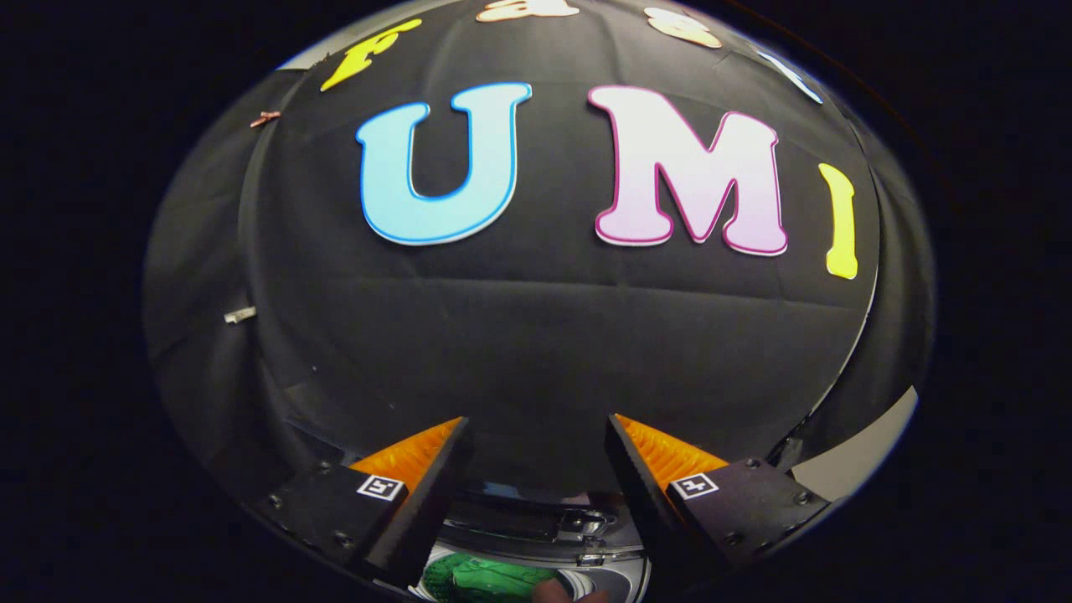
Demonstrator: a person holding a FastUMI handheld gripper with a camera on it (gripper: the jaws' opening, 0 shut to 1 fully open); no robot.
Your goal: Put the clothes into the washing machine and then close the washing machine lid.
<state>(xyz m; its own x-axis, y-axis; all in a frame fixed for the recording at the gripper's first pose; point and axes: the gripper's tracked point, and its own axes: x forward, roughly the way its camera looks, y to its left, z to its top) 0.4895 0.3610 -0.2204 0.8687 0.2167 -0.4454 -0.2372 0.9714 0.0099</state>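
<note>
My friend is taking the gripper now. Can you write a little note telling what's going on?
Gripper: open, fingers apart, nothing between them, pointing at the booth's black cloth wall.
Washing machine: below the fingers; its opening shows between them.
Clothes: a green garment lies inside the machine's drum.
Done: the green garment looks loaded.
Left: the opening looks uncovered, so the lid probably needs closing. I cannot tell if more clothes wait outside.
</note>
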